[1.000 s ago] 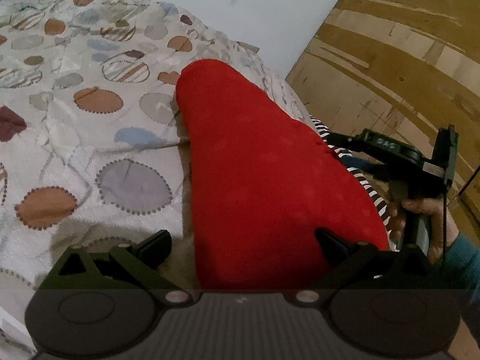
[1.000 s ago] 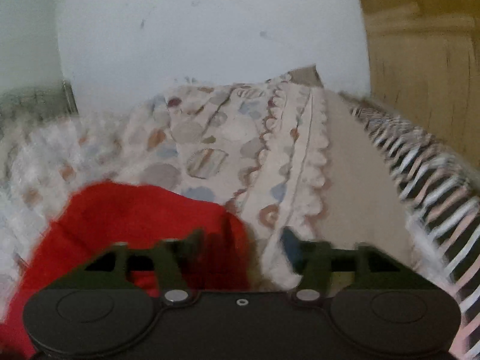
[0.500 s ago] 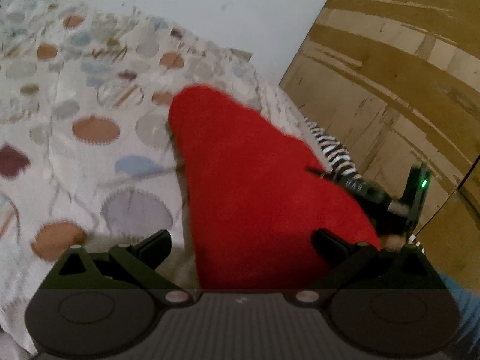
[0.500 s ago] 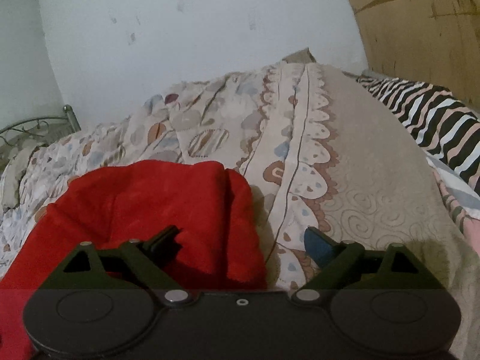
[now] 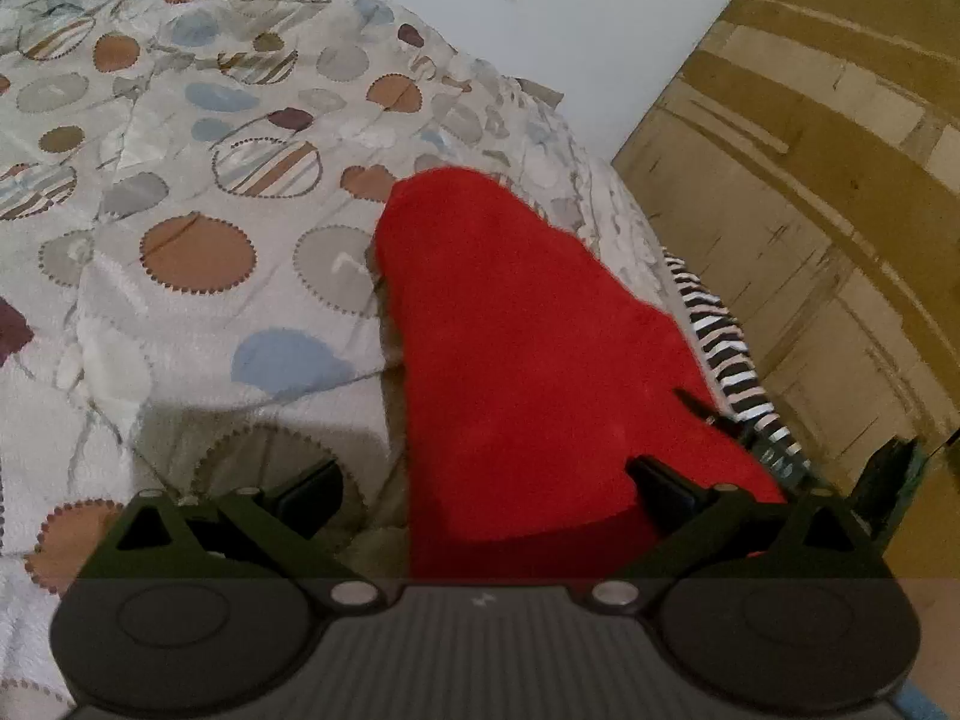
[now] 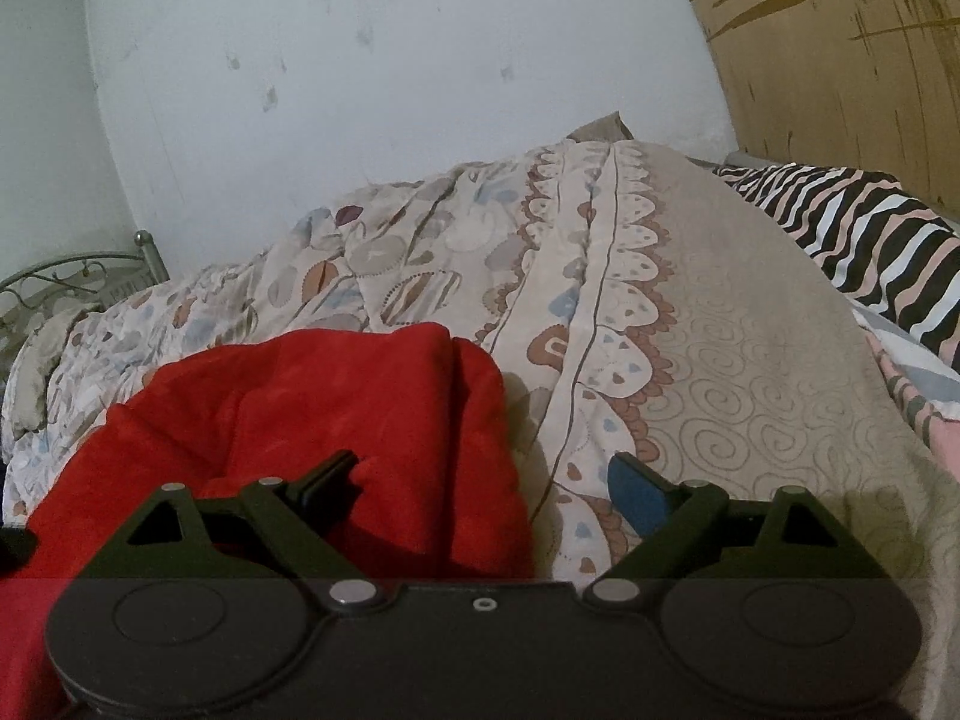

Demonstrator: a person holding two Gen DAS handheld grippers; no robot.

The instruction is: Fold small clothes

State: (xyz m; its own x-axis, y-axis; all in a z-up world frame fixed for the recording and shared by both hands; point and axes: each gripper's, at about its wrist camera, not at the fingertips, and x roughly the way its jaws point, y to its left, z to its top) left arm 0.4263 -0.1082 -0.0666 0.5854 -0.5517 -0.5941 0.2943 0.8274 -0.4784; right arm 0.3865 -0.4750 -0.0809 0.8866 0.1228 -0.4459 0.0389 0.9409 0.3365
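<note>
Bedroom with a pale wall (image 6: 390, 90) and wooden panelling (image 5: 810, 180) to the right. Bed covered by a cream quilt (image 5: 180, 180) printed with brown, blue and grey circles; zebra-striped fabric (image 6: 870, 240) along the right edge.

Red fleece garment (image 5: 528, 360) lying on the quilt, stretched from the near edge to the far middle, tapering to a rounded far end. In the right wrist view, same garment (image 6: 312, 420) bunched in soft folds at near left.

Compared with half a second and a second ago: garment sitting much the same, views now sharper and steadier. Right gripper lower in the left wrist view, only a dark sliver showing beside the garment's right edge. Probably a pause between folds, with neither side lifting cloth.

Left gripper (image 5: 480, 489) open wide, fingers spread, garment's near end lying between and beneath them, left edge well inside the gap. Right gripper (image 6: 480, 480) also open wide, holding nothing; left finger over red cloth, blue-padded right finger over bare quilt, garment's right edge between.
</note>
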